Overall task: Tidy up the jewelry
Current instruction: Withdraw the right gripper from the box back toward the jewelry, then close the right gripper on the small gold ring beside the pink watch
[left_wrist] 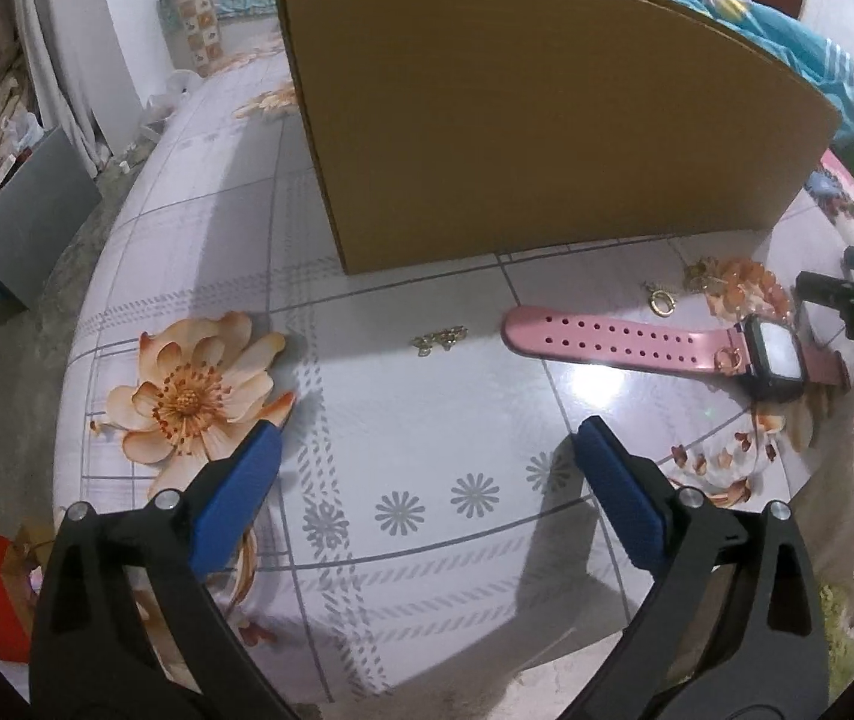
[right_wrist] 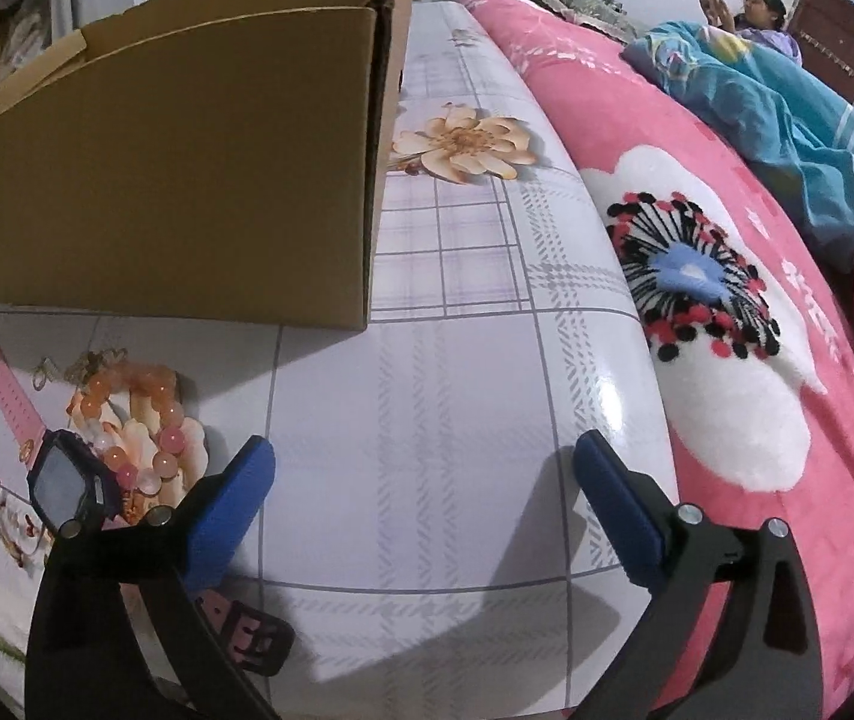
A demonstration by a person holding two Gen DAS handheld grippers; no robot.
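The left gripper (left_wrist: 433,426) stands spread wide over the flowered tablecloth (left_wrist: 402,540), nothing between its blue pads (left_wrist: 240,498). The right gripper (right_wrist: 423,444) is equally wide and empty.

Taking the cardboard box (left_wrist: 535,120) as landmark: a pink watch (left_wrist: 655,348) lies flat just in front of it, perforated strap stretched out, dark square case with a pale screen. A small gold ring (left_wrist: 661,303) sits between the watch and the box. Left of the strap lies a tiny gold piece (left_wrist: 439,339), too small to identify. An orange bead bracelet (right_wrist: 126,420) touches the watch case. In the right wrist view the watch's buckle end is partly hidden behind the gripper finger, and the box's inside is hidden.
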